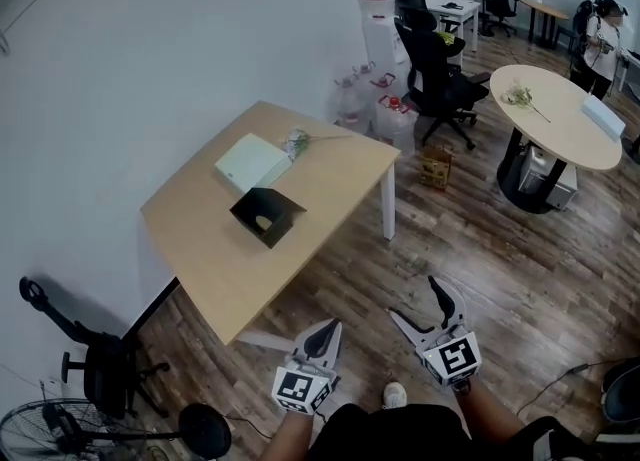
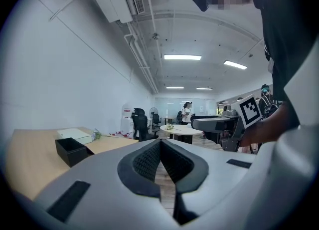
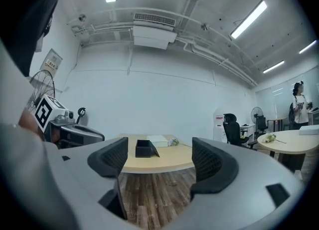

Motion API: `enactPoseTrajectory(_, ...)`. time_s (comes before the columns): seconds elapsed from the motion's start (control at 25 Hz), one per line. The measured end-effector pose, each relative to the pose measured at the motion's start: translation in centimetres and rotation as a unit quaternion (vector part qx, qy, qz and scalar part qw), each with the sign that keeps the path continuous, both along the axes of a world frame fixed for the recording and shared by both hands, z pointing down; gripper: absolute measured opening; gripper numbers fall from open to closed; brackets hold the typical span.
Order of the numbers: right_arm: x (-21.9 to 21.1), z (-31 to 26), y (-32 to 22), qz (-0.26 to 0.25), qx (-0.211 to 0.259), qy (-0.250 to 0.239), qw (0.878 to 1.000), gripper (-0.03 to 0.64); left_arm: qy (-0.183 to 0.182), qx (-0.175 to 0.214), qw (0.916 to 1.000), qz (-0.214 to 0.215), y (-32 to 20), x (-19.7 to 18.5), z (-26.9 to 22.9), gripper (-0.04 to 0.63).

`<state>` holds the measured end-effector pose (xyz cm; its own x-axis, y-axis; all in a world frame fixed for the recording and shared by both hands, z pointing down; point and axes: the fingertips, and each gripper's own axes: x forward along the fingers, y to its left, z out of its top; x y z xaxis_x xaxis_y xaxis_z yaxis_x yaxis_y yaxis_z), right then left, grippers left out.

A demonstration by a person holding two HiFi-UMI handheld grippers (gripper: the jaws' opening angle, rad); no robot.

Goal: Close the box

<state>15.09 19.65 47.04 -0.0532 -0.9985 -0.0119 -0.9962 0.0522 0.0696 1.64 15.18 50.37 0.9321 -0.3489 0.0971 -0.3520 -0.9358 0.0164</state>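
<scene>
The open black box point(image 1: 266, 215) sits on the wooden table point(image 1: 200, 239), well apart from both grippers. Left gripper point(image 1: 327, 332): jaws together, empty. Right gripper point(image 1: 414, 301): jaws wide, empty. Recommended: approach squarely and locate the lid first. Whether the white slab point(image 1: 252, 162) beside the box is its lid cannot be determined.

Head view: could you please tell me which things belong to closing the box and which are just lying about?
For the job: open black box on the light wooden table; left gripper, shut; right gripper, open and empty.
Lying about: flat white box; flower stem; black office chair; round table; water bottles by the wall.
</scene>
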Motion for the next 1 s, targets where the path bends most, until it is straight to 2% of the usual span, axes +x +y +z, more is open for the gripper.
enactPoseTrajectory(0.08,0.3,0.4,-1.0,-0.001,-0.003,-0.002,1.000,0.432,-0.001,-0.001,1.0000,-0.010,-0.6,-0.2,0.1,0.015)
enactPoseTrajectory(0.2,0.3,0.7,-3.1,-0.012,-0.007,0.001,1.000,0.462,-0.004,-0.007,0.9996,-0.028,-2.2,-0.6,0.5,0.015)
enactPoseTrajectory(0.52,-0.7,0.8,-9.4,-0.032,-0.023,0.016,0.999,0.482,0.001,-0.015,0.9986,-0.051,-7.8,-1.1,1.3,0.015)
enactPoseTrajectory(1.0,-3.8,-0.5,-23.0,-0.062,-0.036,0.049,0.996,0.511,0.018,-0.022,0.9965,-0.078,-20.5,-3.4,0.4,0.015)
